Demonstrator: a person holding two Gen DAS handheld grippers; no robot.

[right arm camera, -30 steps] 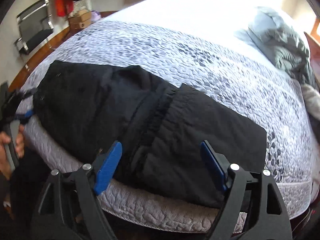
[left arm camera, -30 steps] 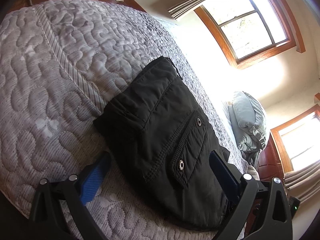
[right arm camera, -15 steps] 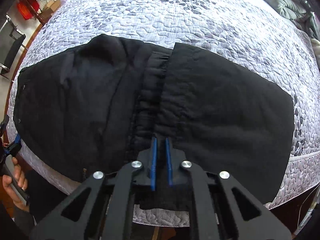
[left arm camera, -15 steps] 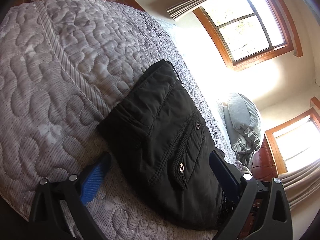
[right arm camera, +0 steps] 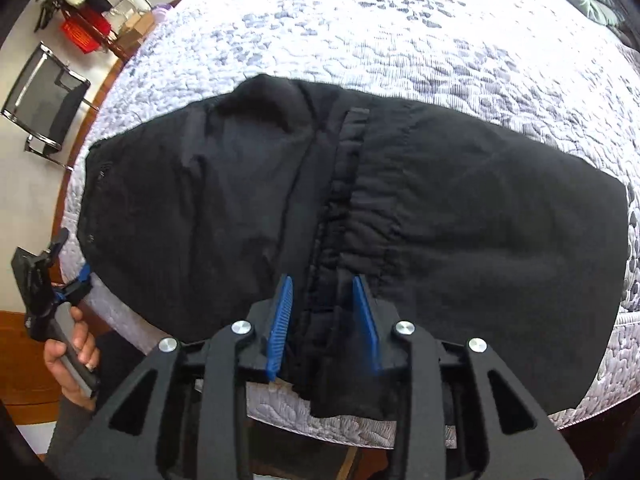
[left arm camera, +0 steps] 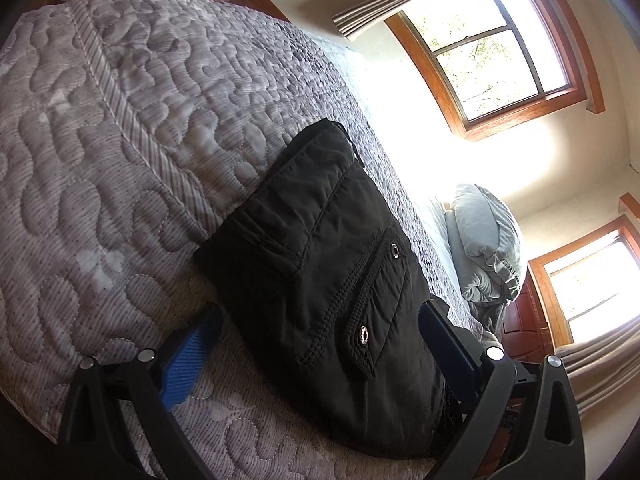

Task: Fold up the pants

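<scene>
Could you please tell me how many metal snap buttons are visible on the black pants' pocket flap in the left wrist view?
2: one round metal snap button at the flap's far end, another at its near corner. Others may be hidden underneath the folded black pants.

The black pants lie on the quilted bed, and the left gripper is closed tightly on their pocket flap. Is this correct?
Not quite. The black pants do lie on the quilted bed, but the left gripper is open, jaws wide on either side of the pants, as the left wrist view shows.

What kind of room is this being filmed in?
Most likely a bedroom in a home: a quilted mattress with black pants spread on it, grey bedding piled at the far end, and wood-framed windows with curtains.
</scene>
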